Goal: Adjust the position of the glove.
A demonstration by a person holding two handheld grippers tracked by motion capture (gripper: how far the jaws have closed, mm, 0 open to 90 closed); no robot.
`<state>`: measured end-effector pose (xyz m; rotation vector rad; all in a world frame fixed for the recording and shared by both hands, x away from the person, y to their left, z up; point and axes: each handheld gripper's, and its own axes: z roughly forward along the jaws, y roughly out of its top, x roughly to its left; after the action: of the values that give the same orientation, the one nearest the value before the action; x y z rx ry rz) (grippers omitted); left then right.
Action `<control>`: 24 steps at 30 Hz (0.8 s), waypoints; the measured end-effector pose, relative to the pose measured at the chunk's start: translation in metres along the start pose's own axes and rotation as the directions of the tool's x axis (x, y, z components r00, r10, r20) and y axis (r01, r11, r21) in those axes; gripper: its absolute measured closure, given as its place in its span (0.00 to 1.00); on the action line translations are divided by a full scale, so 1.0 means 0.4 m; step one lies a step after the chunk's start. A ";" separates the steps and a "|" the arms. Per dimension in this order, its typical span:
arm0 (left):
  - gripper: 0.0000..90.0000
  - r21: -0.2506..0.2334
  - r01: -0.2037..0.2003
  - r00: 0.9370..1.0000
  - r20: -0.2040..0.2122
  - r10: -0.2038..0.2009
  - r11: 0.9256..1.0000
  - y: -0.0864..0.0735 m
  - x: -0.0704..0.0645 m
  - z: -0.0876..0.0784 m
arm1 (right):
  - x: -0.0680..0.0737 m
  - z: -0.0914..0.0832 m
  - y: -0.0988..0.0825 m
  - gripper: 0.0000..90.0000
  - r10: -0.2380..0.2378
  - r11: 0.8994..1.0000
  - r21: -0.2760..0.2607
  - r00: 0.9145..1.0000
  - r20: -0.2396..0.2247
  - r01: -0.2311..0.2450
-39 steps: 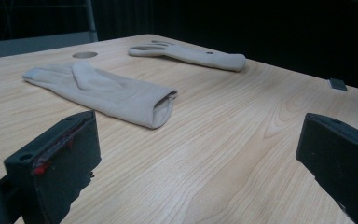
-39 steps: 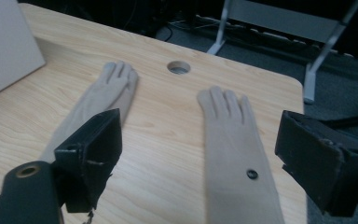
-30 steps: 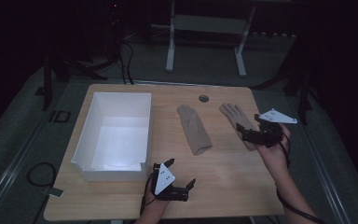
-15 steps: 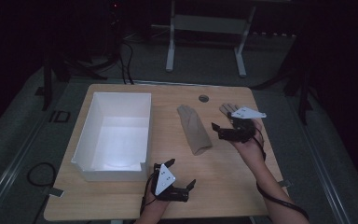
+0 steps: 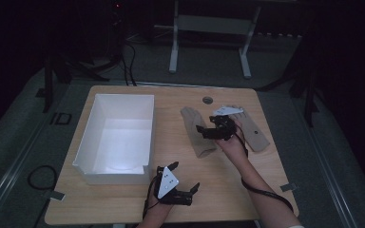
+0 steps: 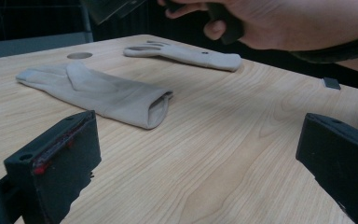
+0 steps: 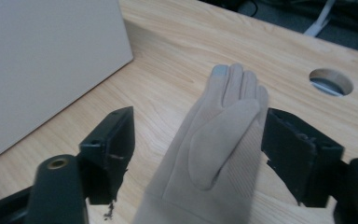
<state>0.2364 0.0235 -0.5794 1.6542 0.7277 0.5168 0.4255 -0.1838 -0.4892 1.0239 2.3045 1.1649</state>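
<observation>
Two beige gloves lie flat on the wooden table (image 5: 228,190). My right gripper (image 5: 201,132) hangs low over the nearer glove (image 5: 196,142), pointing toward the white box. In the right gripper view that glove (image 7: 214,154) lies between the jaws of the gripper (image 7: 200,128). The jaws have just been closing but still stand apart on either side of it, not pressing. The other glove (image 5: 255,133) lies to the right, partly under the hand. My left gripper (image 5: 184,176) rests open near the front edge, with bare tabletop between its jaws (image 6: 203,156) and the nearer glove (image 6: 107,95) ahead of it.
A tall, open white box (image 5: 89,137) stands on the left half of the table; its wall (image 7: 42,60) is close to the right gripper. A round cable hole (image 5: 207,100) sits near the far edge. Dark floor and a metal stand (image 5: 209,23) lie beyond.
My right gripper has moved left and down from above the right-hand glove to the left-hand glove, with its jaws narrowing. The left gripper has stayed put.
</observation>
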 end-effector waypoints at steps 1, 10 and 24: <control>0.00 -0.001 0.001 1.000 0.000 -0.001 1.000 0.000 0.000 0.000 | 0.000 0.009 0.001 0.32 0.004 1.000 0.006 1.000 0.008 -0.004; 0.00 -0.002 -0.004 1.000 0.000 0.004 1.000 0.000 -0.002 0.000 | -0.010 0.080 -0.009 0.41 0.025 0.999 0.030 0.999 0.032 -0.026; 0.00 -0.002 -0.001 1.000 0.001 0.001 1.000 0.000 -0.001 0.000 | -0.045 0.181 -0.074 0.50 0.038 0.989 0.138 0.995 0.090 -0.050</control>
<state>0.2361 0.0232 -0.5795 1.6530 0.7251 0.5169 0.4675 -0.1696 -0.5561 1.1578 2.3328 0.9655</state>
